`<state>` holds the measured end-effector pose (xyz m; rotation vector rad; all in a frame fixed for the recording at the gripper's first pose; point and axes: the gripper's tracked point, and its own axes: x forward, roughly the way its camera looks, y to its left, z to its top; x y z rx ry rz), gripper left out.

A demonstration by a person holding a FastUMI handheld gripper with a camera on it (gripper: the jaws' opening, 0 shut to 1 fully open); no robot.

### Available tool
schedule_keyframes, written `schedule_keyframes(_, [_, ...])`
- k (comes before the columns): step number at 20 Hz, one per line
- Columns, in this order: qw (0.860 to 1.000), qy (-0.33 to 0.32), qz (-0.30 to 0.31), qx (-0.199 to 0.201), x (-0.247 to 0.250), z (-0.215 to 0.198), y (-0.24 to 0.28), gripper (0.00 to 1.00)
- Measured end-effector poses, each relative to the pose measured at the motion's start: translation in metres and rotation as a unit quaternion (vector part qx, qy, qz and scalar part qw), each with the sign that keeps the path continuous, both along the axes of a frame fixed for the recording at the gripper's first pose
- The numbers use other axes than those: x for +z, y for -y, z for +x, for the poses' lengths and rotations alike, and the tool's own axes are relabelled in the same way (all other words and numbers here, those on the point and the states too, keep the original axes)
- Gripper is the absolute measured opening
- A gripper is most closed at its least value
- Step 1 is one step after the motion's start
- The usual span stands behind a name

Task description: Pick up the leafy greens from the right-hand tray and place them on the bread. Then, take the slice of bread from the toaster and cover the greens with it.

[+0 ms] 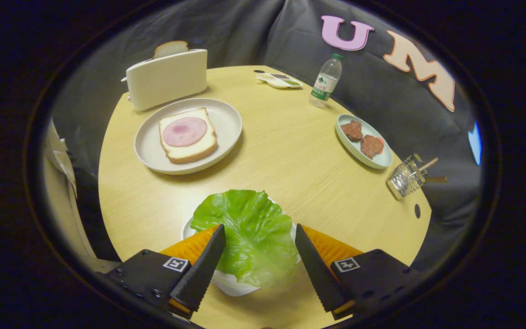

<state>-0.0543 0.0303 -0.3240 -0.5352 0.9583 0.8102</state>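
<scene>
Gripper view. The gripper (260, 237) stands wide open, its two fingers flanking the ruffled bright-green lettuce leaf (249, 230), which lies between them in a small white tray (231, 284) directly below; neither finger visibly presses on the leaf, so nothing is held. Well beyond the fingers and to their left, a round pale-grey plate (146, 151) carries a square slice of white bread (191, 153) topped with a round pink slice of ham (184, 131); this is the target for the greens. Just behind that plate stands a cream-white toaster (167, 78), with the second slice of bread (170, 48) protruding from its slot. Ahead and to the right, an oval pale dish (381, 160) holds two brown meat patties (362, 138), with a clear plastic water bottle (325, 82) beyond it, and a small wire basket (405, 178) farther right, all on the round light-wood worktop (290, 155). The step in hand appears to be the grasp of the greens. To do it well, the fingers should probably descend until the tips bracket a thick fold of the leaf rather than its thin edge, close gently to avoid tearing or slipping, and clear the tray rim before lifting.
</scene>
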Motion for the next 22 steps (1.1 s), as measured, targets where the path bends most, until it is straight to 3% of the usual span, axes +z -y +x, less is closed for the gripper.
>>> schedule_keyframes(8, [0.998,-0.050,-0.009,-0.023,-0.024,-0.011,0.003,0.97])
schedule_keyframes(13, [0.995,-0.086,0.009,-0.058,-0.028,-0.018,-0.001,0.95])
schedule_keyframes(22, [0.993,-0.078,0.014,-0.087,-0.025,-0.021,-0.005,0.44])
